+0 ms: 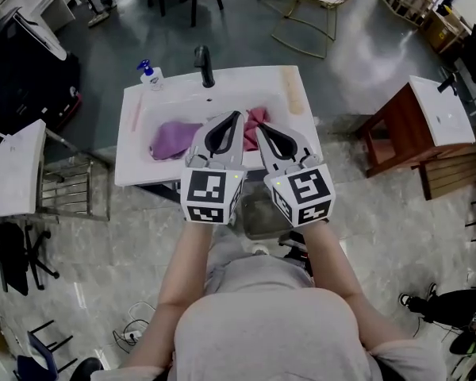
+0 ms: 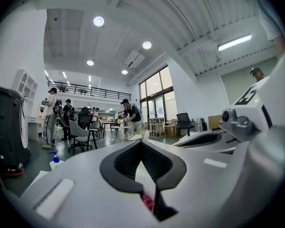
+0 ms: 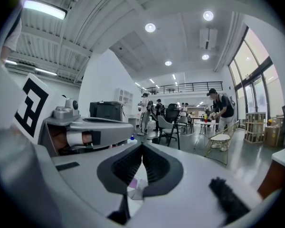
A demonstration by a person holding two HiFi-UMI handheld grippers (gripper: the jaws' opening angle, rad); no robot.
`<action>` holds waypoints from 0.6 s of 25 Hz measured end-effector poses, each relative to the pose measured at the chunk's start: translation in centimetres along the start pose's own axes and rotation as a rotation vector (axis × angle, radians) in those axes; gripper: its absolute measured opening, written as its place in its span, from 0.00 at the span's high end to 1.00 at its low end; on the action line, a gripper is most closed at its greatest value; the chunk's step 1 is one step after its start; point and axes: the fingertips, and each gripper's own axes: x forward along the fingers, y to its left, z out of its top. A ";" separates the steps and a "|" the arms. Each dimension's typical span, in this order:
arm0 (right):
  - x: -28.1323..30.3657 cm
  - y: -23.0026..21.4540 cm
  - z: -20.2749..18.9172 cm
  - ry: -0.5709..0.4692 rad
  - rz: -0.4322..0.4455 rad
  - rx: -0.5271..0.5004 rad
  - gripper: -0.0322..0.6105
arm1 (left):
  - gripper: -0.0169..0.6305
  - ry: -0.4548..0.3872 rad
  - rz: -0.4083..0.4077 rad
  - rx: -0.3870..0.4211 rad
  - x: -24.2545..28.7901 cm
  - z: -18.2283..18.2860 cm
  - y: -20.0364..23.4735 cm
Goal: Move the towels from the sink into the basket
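Note:
A white sink [image 1: 135, 141] holds a purple towel [image 1: 174, 139] at its left and a pink towel [image 1: 256, 122] at its right. Both of my grippers hover side by side over the sink's front rim, pointing level across it. The left gripper [image 1: 237, 115] [image 2: 141, 143] is shut with nothing between its jaws, its tip between the two towels. The right gripper [image 1: 260, 128] [image 3: 142, 145] is also shut and empty, with its tip over the pink towel. A scrap of pink towel [image 2: 146, 202] shows below the left jaws. I see no basket for certain.
A black faucet [image 1: 204, 66] and a soap bottle [image 1: 151, 75] stand at the sink's back rim. A grey container [image 1: 260, 213] sits under the sink front. A wire rack [image 1: 67, 185] stands at the left and a wooden cabinet with a basin [image 1: 428, 125] at the right.

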 end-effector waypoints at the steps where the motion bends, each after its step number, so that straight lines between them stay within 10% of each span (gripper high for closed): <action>1: 0.5 -0.3 -0.1 0.006 -0.010 0.004 0.92 | 0.96 -0.002 -0.007 -0.002 0.4 -0.1 0.3; 15: 6.7 -3.3 -3.4 0.136 -0.100 0.054 0.92 | 0.96 0.062 -0.104 -0.043 5.6 -3.9 4.4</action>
